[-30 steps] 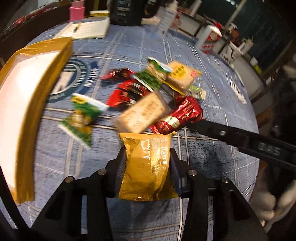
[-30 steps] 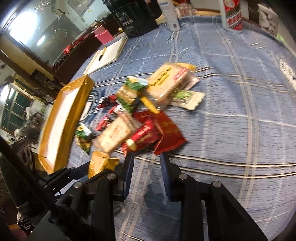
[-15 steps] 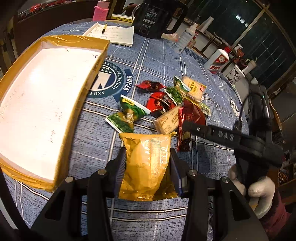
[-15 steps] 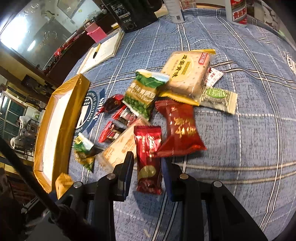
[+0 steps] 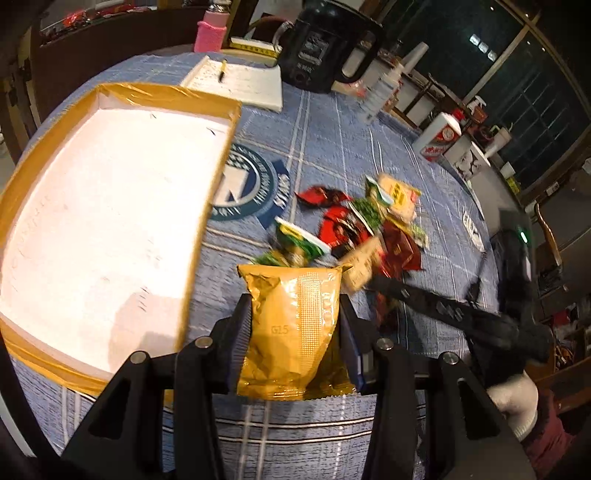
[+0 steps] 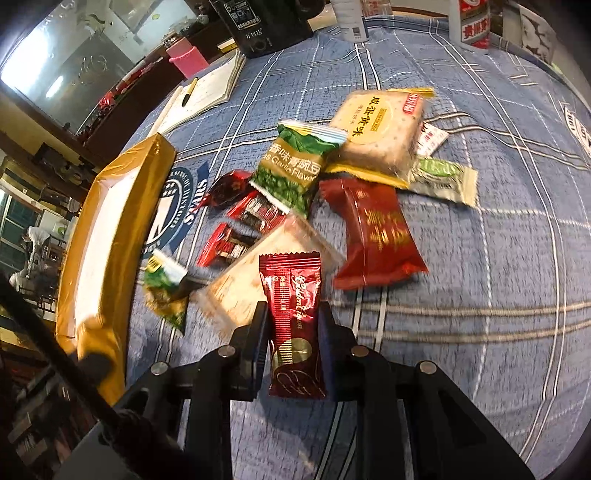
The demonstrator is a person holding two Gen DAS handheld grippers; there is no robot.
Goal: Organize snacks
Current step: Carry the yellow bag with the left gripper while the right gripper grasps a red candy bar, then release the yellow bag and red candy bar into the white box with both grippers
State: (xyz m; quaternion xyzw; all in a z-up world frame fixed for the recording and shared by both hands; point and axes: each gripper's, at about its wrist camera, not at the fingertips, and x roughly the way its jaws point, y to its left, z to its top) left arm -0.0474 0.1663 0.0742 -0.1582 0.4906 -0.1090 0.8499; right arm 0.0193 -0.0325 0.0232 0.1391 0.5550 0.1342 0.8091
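My left gripper [image 5: 293, 332] is shut on a gold foil snack packet [image 5: 291, 325], held above the blue cloth just right of the gold-rimmed white tray [image 5: 92, 206]. My right gripper [image 6: 293, 332] is shut on a dark red snack packet [image 6: 295, 325] at the near edge of the snack pile. The pile holds a green pea bag [image 6: 295, 166], a cracker pack [image 6: 380, 136], a red packet [image 6: 373, 232], a clear biscuit pack [image 6: 255, 280] and small red candies [image 6: 251, 221]. The tray also shows at the left in the right wrist view [image 6: 107, 236].
A notebook with a pen [image 5: 236, 79], a black appliance [image 5: 325, 48], a pink bottle [image 5: 210, 33], a white bottle [image 5: 384, 88] and a red-and-white box [image 5: 441, 136] stand at the table's far side. The right gripper's arm [image 5: 454, 314] crosses the left wrist view.
My left gripper has carried the gold packet left, nearer the tray. My right gripper has closed on the dark red packet, which now sits between its fingers.
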